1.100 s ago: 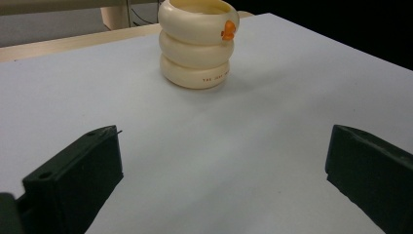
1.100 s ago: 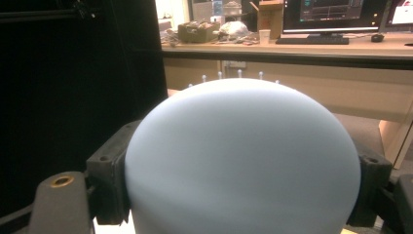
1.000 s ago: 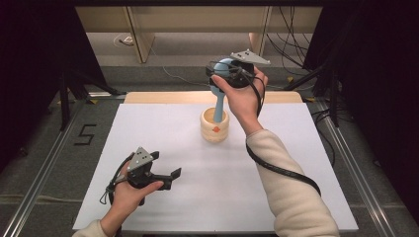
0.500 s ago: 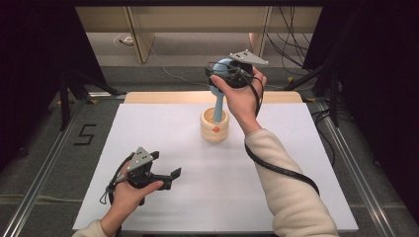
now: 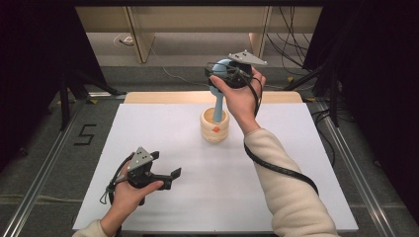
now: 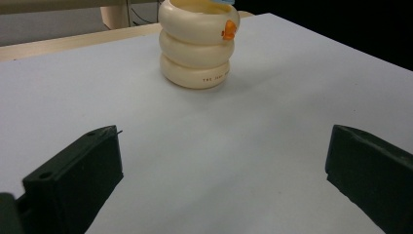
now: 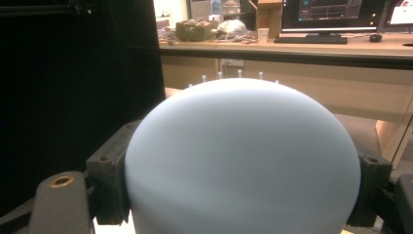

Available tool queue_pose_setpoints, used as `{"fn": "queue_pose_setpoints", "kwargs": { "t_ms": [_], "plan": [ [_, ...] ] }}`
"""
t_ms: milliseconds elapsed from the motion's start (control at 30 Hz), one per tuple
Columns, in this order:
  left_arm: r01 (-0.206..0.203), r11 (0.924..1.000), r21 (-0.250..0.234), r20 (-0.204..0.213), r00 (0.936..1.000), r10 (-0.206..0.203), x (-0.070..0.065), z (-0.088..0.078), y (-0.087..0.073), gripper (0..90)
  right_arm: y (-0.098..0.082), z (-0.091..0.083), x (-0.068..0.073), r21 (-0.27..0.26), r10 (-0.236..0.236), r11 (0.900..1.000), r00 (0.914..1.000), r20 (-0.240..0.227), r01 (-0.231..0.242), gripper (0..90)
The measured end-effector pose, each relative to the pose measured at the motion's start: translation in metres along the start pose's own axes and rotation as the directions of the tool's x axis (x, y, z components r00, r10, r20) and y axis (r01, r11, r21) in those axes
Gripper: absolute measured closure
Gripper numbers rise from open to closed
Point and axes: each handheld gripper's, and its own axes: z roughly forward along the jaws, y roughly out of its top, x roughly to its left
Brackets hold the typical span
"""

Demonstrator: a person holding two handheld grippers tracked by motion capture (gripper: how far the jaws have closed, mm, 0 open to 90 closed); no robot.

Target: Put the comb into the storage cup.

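A cream ribbed cup (image 5: 215, 126) with a small orange mark stands upright at the middle back of the white table top (image 5: 296, 163). A light blue tool with a round head (image 5: 221, 69) has its stem (image 5: 219, 106) reaching down into the cup. My right gripper (image 5: 225, 75) is held above the cup, shut on that round head. In the right gripper view the blue head (image 7: 243, 146) sits between both jaws of the right gripper (image 7: 238, 183). My left gripper (image 5: 167, 165) rests low at the front left, open and holding nothing. The left gripper view has the cup (image 6: 197, 44) ahead of the left gripper (image 6: 226, 165).
A wooden board (image 5: 163, 97) edges the table's far side. A black cable (image 5: 281, 168) trails along the right sleeve. A "5" marking (image 5: 85, 134) lies on the floor at the left. A desk with monitors (image 7: 321, 14) stands beyond the table.
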Motion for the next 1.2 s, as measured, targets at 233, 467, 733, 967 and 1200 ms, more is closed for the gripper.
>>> {"fn": "queue_pose_setpoints", "kwargs": {
  "t_ms": [233,467,733,967,1200],
  "plan": [
    [0.002,1.0000,0.000,0.000,1.0000,-0.002,0.000,0.000,0.000,0.0,-0.002,0.002,-0.001,0.003,0.002,1.000,1.0000,0.001,-0.002,20.6],
    [0.000,1.0000,0.001,0.002,1.0000,0.000,0.000,0.000,0.000,0.0,-0.003,0.004,-0.002,0.002,-0.001,1.000,1.0000,0.003,0.001,20.6],
    [0.001,1.0000,0.001,0.000,1.0000,-0.001,0.000,0.001,0.000,0.0,-0.005,0.008,-0.002,0.006,-0.002,1.000,1.0000,0.005,0.002,20.6],
    [0.002,1.0000,0.001,0.002,1.0000,-0.002,0.000,0.000,0.000,0.0,-0.006,0.011,-0.001,0.007,-0.004,1.000,1.0000,0.002,0.004,20.7],
    [-0.002,1.0000,0.002,0.002,1.0000,0.002,0.000,0.001,0.000,0.0,-0.009,0.014,-0.002,0.009,-0.004,1.000,1.0000,0.002,0.004,20.6]
  ]
}}
